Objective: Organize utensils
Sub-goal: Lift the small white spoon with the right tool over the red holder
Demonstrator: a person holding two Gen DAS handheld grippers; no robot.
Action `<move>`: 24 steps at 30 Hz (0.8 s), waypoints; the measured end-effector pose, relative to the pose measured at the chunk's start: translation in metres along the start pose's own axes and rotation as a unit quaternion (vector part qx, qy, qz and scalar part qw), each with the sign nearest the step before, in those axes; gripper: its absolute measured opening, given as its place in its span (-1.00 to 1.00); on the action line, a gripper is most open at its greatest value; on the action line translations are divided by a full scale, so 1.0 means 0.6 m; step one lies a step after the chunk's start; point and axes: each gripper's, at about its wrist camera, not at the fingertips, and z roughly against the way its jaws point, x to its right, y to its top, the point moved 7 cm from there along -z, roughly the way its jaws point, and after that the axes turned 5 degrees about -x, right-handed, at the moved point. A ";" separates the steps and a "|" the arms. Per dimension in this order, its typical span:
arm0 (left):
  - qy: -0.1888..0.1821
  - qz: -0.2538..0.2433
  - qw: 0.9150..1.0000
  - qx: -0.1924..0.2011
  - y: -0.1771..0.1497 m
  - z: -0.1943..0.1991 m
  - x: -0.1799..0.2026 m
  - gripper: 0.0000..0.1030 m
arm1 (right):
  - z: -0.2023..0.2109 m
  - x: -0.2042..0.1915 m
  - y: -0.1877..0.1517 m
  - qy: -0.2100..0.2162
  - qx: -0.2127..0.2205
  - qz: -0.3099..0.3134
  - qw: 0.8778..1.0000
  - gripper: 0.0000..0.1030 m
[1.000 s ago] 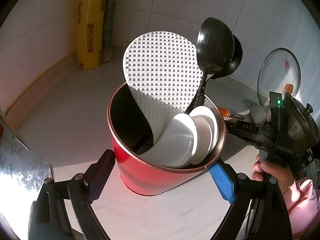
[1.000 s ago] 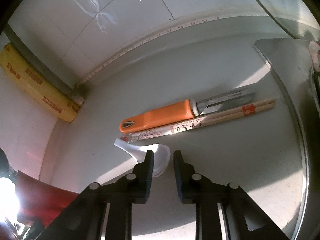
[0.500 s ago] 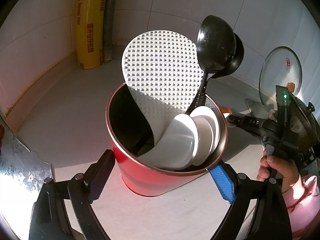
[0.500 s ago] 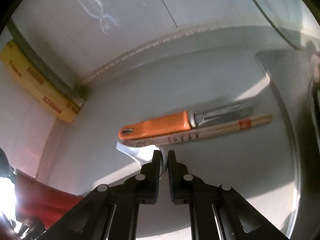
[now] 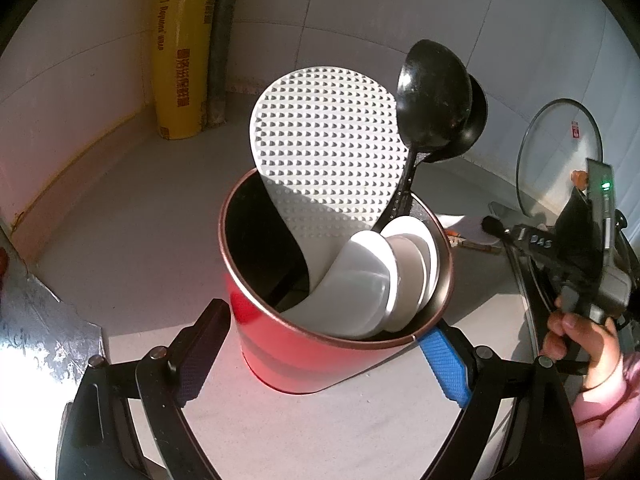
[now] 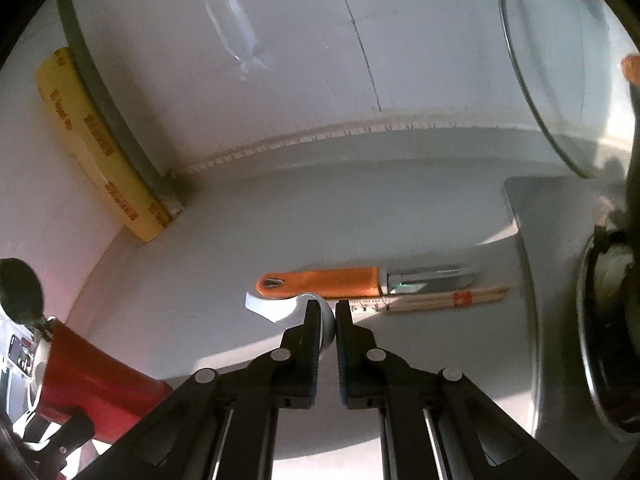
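Your right gripper [image 6: 327,330] is clamped on the white spoon [image 6: 280,307], just clear of the counter [image 6: 400,220]; the left gripper [image 5: 324,344] braces the red holder [image 5: 320,356]. That thin edge-grip could let the spoon pivot and slip out.

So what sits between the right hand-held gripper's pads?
Right wrist view: the white spoon, its bowl clamped between the pads of the right hand-held gripper.
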 end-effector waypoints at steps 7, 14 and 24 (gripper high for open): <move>-0.003 0.000 1.000 0.002 0.002 -0.002 0.000 0.79 | 0.074 -0.026 0.026 0.000 0.047 0.029 0.998 -0.84; -0.007 0.004 1.000 0.004 0.005 -0.003 -0.002 0.78 | 0.158 -0.060 0.061 0.009 0.101 0.053 0.993 -0.84; -0.016 0.010 1.000 0.006 -0.001 0.001 -0.004 0.78 | 0.277 -0.137 0.093 0.049 0.168 0.100 0.979 -0.84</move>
